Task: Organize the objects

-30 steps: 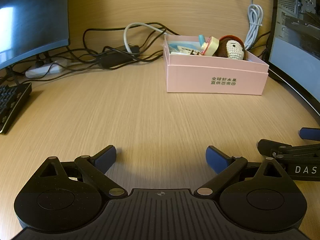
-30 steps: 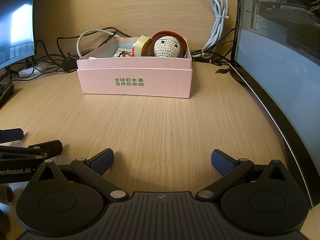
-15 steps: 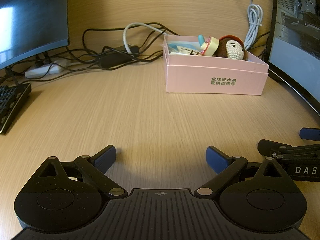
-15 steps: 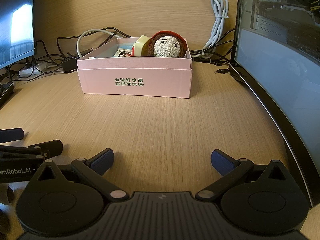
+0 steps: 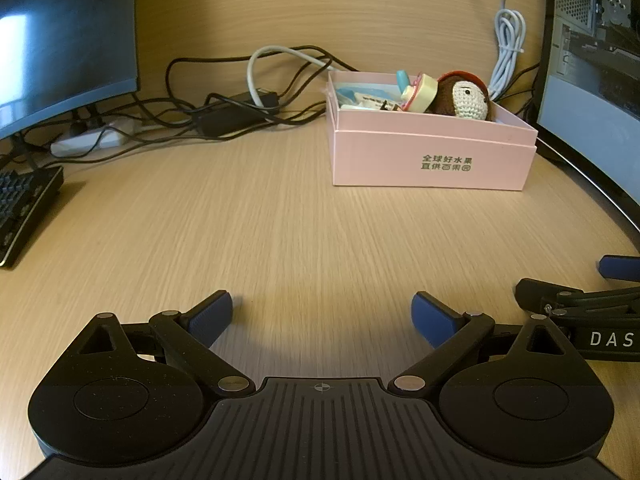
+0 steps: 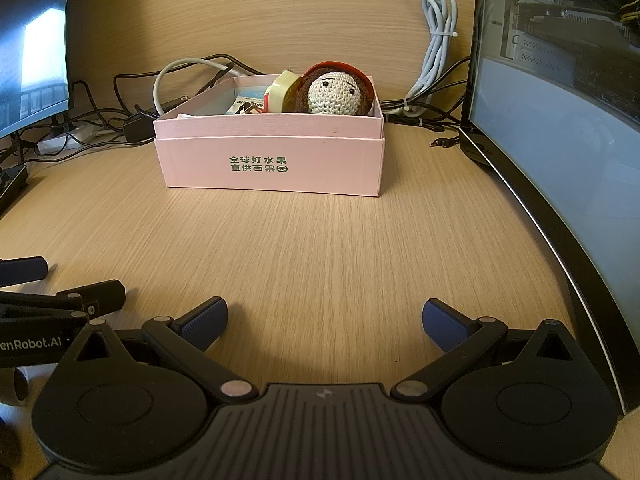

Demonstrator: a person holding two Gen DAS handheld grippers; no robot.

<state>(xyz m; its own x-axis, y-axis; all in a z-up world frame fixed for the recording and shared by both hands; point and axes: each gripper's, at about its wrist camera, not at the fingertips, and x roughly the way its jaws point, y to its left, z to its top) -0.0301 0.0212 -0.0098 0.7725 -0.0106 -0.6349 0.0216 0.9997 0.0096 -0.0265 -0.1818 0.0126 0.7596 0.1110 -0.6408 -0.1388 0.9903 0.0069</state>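
Note:
A pink cardboard box [image 5: 432, 160] [image 6: 272, 164] with green print stands on the wooden desk [image 5: 280, 240] toward the back. It holds a crocheted doll head [image 5: 466, 100] [image 6: 336, 92] with a red cap, a round cream tape roll [image 5: 420, 94] [image 6: 280, 94], and blue and white packets [image 5: 360, 96]. My left gripper [image 5: 322, 314] is open and empty, low over the desk in front of the box. My right gripper [image 6: 324, 320] is open and empty, to the right of the left one. Each gripper shows at the edge of the other's view.
A tangle of black cables and a power adapter [image 5: 228, 116] lies behind the box on the left. A monitor [image 5: 60, 40] and keyboard [image 5: 24, 208] stand at the left. A curved dark screen [image 6: 560, 140] borders the right. A coiled white cable [image 6: 436, 40] hangs on the wall.

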